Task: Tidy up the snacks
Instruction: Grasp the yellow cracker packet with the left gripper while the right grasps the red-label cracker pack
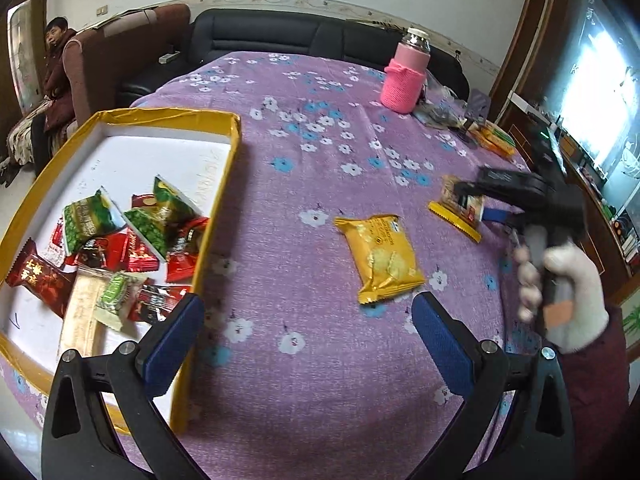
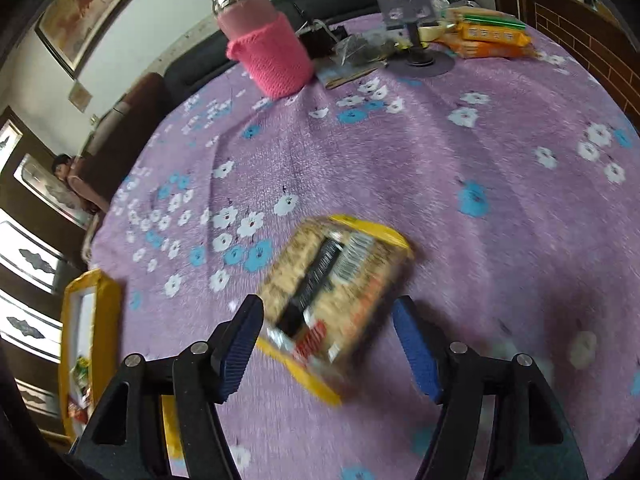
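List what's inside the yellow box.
The yellow box holds a heap of wrapped snacks: green packets, red packets, a dark red bar and a pale long pack. Whatever lies under the heap is covered; the box's near end is behind the left gripper.

A box (image 1: 224, 184) of snacks lies left on the table (image 1: 320, 360), two packets (image 1: 380, 256) right of it.

Cloth (image 1: 320, 360) centre: bare, free passage. Left: box (image 1: 224, 200) wall blocks low sideways entry; top open. Yellow packet (image 1: 380, 258) lies mid-table. Far edge: pink bottle (image 1: 404, 80), phone stand (image 2: 412, 20), clutter. Right: gripper (image 1: 460, 200) over biscuit pack (image 2: 336, 300).
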Demonstrator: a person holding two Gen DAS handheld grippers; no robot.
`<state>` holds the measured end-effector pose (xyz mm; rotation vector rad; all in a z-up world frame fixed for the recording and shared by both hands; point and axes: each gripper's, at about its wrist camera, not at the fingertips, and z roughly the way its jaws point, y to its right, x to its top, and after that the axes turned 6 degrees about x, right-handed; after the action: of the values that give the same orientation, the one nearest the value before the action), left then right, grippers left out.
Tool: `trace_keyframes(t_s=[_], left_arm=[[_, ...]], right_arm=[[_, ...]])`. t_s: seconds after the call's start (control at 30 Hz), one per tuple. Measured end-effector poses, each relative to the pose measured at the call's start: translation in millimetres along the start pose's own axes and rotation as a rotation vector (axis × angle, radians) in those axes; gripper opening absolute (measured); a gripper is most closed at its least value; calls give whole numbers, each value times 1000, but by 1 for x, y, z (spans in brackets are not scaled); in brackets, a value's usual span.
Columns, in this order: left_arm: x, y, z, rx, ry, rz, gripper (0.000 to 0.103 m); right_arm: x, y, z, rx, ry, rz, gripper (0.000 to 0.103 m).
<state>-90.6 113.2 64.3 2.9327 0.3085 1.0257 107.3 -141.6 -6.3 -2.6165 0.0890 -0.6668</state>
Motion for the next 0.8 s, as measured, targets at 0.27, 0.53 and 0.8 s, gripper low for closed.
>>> trace_keyframes(t_s=[0.27,0.53,0.8], left_arm=[[-3,13,7,26,-19,44,103],[-6,16,9,65,-21,70,103],[-11,27,14,84,-36,91,103]], right_arm=[[10,-43,35,-154,-8,-89,84],[-14,-37,19,-170,5,-148,72],[-60,-18,-17,-126,54,-156,72]])
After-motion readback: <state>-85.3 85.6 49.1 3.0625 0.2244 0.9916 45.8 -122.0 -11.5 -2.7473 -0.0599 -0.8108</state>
